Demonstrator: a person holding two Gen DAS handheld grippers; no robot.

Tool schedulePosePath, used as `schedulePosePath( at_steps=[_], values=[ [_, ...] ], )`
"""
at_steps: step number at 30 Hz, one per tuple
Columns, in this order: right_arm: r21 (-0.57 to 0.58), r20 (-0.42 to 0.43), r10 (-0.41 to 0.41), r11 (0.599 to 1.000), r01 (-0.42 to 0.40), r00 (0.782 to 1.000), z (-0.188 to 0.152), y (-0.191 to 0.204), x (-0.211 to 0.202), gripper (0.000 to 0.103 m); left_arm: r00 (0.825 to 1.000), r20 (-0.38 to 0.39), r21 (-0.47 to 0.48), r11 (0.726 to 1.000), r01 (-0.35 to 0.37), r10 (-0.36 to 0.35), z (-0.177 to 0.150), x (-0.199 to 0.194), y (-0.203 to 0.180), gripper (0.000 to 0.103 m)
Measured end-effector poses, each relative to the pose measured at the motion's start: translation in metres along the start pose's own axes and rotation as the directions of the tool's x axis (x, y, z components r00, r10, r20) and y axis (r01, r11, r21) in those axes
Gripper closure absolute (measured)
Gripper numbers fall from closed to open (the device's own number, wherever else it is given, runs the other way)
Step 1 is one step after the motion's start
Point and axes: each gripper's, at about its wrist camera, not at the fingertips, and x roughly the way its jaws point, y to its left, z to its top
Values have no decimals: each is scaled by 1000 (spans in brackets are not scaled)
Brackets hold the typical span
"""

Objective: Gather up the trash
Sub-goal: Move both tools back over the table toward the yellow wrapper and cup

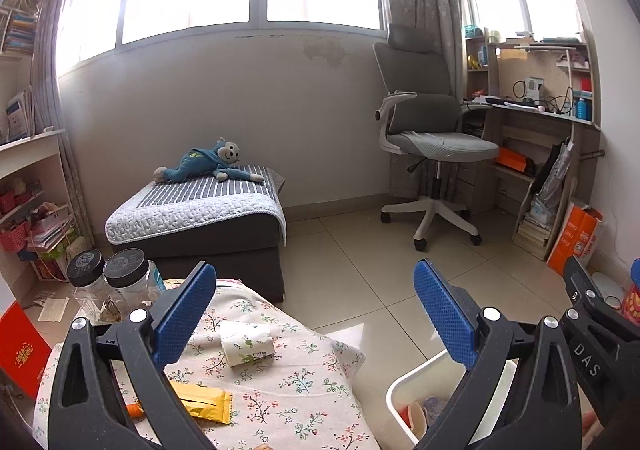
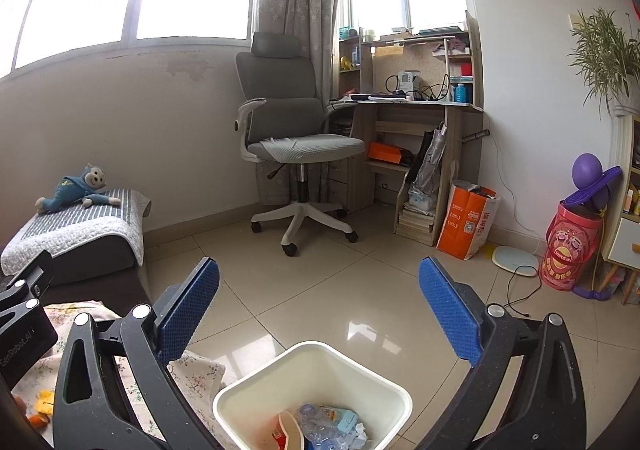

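I read the task as partly done. The bin (image 2: 312, 398) sits below and between the pads of my right hand-held gripper (image 2: 320, 314), already holding a crushed bottle (image 2: 316, 426) and scraps. Both hand-held grippers are spread and empty; the left hand-held gripper (image 1: 316, 314) faces the cloth (image 1: 280, 382). Left to collect: the paper roll (image 1: 247, 346) ahead between its pads, and the yellow wrapper (image 1: 208, 404) by its left finger.

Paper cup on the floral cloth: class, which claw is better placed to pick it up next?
Probably the left. The open left claw faces the paper cup on the floral cloth; the empty right claw points over the bin.
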Motion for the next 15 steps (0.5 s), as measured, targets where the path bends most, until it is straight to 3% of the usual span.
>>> schedulePosePath(
  at_steps=[15],
  values=[
    [-34, 14, 130, 991, -129, 991, 2, 69, -22, 7, 995, -8, -42, 994, -105, 104, -2, -8, 76, 7]
  ],
)
